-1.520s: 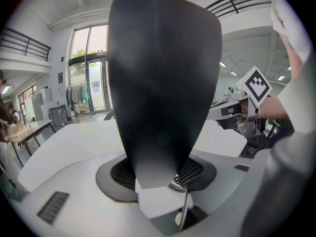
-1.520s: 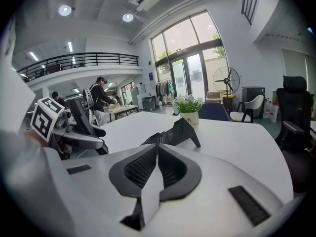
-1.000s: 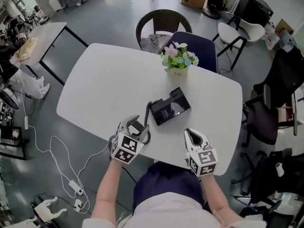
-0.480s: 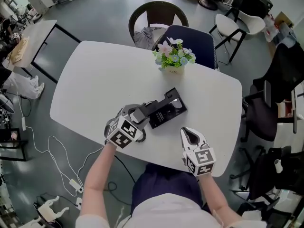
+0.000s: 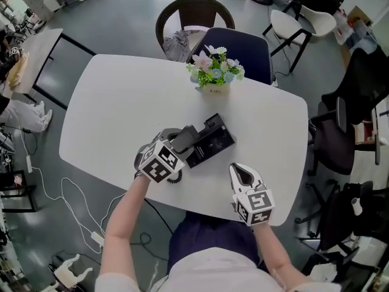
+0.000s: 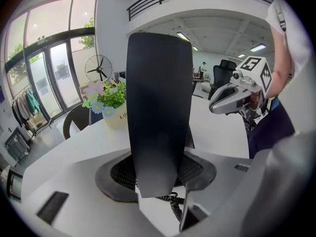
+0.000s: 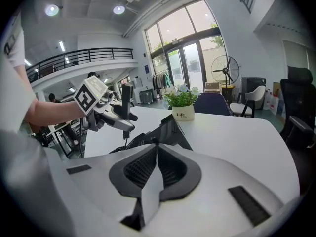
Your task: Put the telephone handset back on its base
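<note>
Black handset (image 6: 158, 112): clamped between the jaws of the left gripper (image 5: 177, 143) and held at the near-left end of the base (image 5: 213, 142) on the white table (image 5: 121, 102). Contact with the base cannot be told. Right gripper (image 5: 242, 174): jaws pressed together with nothing between them, positioned near the table's near edge, apart from the base.
</note>
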Tool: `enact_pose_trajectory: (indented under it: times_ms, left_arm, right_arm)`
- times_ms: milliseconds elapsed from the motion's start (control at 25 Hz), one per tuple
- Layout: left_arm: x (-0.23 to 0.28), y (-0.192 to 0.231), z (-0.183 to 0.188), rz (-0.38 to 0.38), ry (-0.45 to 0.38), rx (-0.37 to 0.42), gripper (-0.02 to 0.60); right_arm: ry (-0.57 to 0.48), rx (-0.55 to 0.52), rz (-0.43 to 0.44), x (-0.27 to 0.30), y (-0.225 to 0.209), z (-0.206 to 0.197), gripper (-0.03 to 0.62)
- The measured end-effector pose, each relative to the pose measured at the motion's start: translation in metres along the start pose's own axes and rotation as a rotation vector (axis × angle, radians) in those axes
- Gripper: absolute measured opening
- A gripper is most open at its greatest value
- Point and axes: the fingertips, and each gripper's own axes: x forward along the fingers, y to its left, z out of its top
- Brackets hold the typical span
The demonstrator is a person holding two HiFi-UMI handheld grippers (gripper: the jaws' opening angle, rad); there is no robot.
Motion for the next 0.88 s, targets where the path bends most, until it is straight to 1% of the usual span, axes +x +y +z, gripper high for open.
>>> enact_pose_trajectory:
  times_ms: [280,440,600,880]
  left_arm:
    - [0.017,-0.003,0.012,-0.058,0.012,0.017,0.225]
    - [0.027,-0.002,0.015,-0.086,0.040,0.038,0.225]
    - [0.036,-0.001,0.015,-0.114,0.066,0.041,0.227]
    - [0.046,-0.001,0.014,-0.129,0.095,0.037,0.227]
  right_arm:
    - [0.010,0.016,-0.016,0.000,-0.005,-0.004,0.038]
    - [0.016,0.021,-0.020,0.000,-0.006,-0.005,0.038]
    - [0.014,0.028,-0.025,0.001,-0.009,-0.004,0.038]
    - [0.011,0.040,-0.031,0.001,-0.014,-0.004,0.038]
